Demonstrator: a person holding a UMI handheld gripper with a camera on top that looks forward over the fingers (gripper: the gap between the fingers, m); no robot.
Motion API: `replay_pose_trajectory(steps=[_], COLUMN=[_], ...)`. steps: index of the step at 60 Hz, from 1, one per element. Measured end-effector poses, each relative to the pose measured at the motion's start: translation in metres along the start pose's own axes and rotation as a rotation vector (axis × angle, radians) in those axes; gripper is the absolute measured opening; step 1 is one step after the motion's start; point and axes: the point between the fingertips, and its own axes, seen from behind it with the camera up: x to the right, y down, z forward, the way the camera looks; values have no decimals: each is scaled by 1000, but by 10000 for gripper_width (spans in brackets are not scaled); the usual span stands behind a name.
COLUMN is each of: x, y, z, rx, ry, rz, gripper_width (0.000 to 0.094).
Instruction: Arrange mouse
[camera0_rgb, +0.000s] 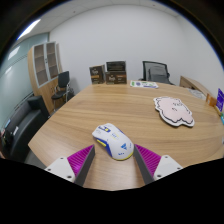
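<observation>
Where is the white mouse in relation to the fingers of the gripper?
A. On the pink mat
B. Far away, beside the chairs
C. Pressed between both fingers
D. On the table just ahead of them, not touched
D: the white mouse lies on the wooden table just ahead of the open fingers, untouched.

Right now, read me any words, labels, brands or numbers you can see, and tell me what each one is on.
No text can be read.
Mouse, just ahead of the open gripper: blue markings, no legible brand.
Mat on the table: a picture, no words that can be made out.
Two framed boards at the table's far end: print too small to read.
</observation>
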Motion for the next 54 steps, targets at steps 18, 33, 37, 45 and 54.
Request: replay_pose_trajectory(steps=[18,33,37,45,54], x=[12,45,46,44,43], y=[-23,-45,-42,-39,-43], z=[41,72,72,71,65], rx=[18,11,-20,-69,-111], ry=[62,202,234,259,267], rz=[24,102,111,166,217], gripper_width=[843,630,511,403,374])
